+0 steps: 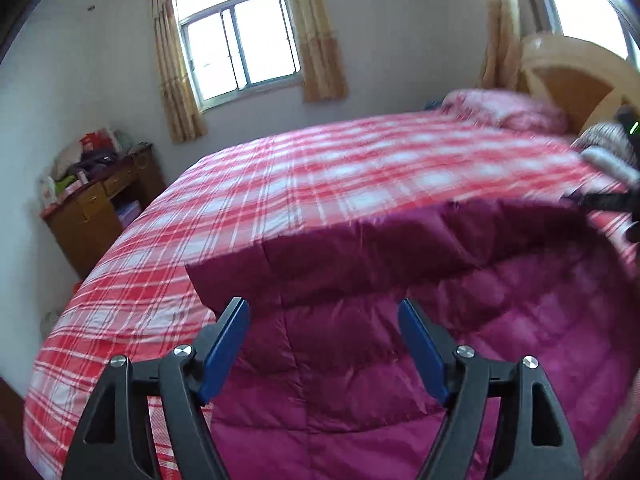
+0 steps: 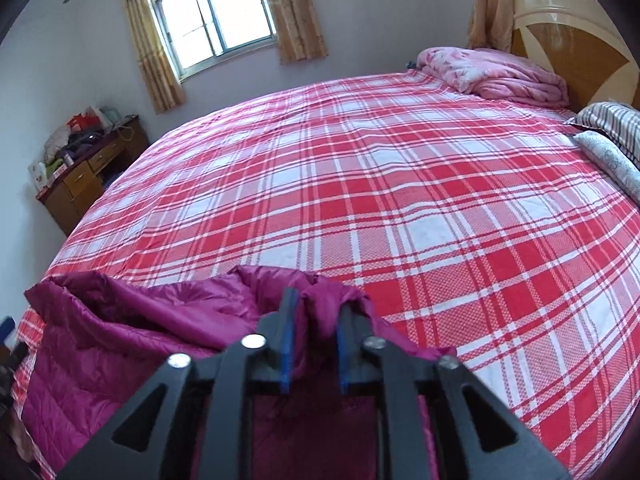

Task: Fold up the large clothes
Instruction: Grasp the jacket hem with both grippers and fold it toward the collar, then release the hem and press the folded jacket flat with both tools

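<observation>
A magenta quilted down jacket (image 1: 400, 340) lies on the red and white plaid bed (image 1: 320, 168), its far edge folded over. My left gripper (image 1: 324, 312) is open and empty just above the jacket's near part. In the right wrist view my right gripper (image 2: 318, 308) is shut on a bunched fold of the jacket (image 2: 132, 320) and holds it above the plaid bed (image 2: 400, 200). The right gripper also shows in the left wrist view (image 1: 608, 200), blurred, at the jacket's far right edge.
A folded pink quilt (image 2: 496, 72) and striped pillows (image 2: 616, 128) lie at the headboard (image 2: 572, 40) on the right. A wooden desk (image 2: 88, 176) piled with clutter stands at the far left wall. A curtained window (image 2: 216, 12) is behind the bed.
</observation>
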`<state>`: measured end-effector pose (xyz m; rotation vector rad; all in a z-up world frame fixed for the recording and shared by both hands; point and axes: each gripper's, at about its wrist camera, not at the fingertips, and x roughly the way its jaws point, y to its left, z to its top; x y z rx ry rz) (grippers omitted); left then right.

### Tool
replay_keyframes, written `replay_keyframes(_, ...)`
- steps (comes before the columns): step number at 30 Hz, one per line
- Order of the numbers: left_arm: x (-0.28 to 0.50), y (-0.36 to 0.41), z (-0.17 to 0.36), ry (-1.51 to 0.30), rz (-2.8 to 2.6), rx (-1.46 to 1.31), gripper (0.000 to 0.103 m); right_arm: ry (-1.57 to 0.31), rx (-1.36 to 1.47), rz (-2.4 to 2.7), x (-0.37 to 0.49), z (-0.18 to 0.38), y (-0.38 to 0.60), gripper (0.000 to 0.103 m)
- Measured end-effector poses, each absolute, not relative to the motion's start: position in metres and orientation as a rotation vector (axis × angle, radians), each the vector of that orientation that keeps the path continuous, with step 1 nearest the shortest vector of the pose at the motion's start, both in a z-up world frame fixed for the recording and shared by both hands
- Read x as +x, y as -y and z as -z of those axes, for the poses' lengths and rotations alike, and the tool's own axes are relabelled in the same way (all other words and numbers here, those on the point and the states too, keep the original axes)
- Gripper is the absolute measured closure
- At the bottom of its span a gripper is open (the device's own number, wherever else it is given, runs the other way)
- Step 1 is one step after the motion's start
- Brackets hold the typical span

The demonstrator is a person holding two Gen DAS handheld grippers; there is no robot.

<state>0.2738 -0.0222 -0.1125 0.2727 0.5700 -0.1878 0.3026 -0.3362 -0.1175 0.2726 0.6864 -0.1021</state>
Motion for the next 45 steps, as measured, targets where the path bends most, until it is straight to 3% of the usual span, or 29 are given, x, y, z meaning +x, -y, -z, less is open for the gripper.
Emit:
replay_keyframes(2, 0.29, 0.027, 0.132, -0.612, 0.101, 0.29, 0.026, -0.646, 0.277, 0.126, 0.294, 0.109, 0.331, 0.031)
replay_keyframes(3, 0.299, 0.025, 0.142, -0.647, 0.072, 0.278, 0.026, -0.608, 0.259, 0.144, 0.286, 0.103, 0.325, 0.026)
replay_keyframes(7, 0.313, 0.014, 0.155, -0.706, 0.03, 0.195, 0.026, -0.53, 0.197, 0.068, 0.259, 0.09, 0.281, 0.026)
replay_keyframes(12, 0.321, 0.011, 0.16, -0.727, -0.004, 0.175, 0.025, -0.623, 0.044, -0.043, 0.278, 0.124, 0.22, 0.027)
replay_keyframes(17, 0.331, 0.013, 0.17, -0.751, 0.003, 0.163, 0.023, -0.738, 0.113, -0.007, 0.308, 0.161, 0.235, 0.026)
replay_keyframes(45, 0.35, 0.017, 0.187, -0.832, -0.024, 0.162, 0.013, -0.847, 0.094, 0.024, 0.325, 0.185, 0.236, 0.024)
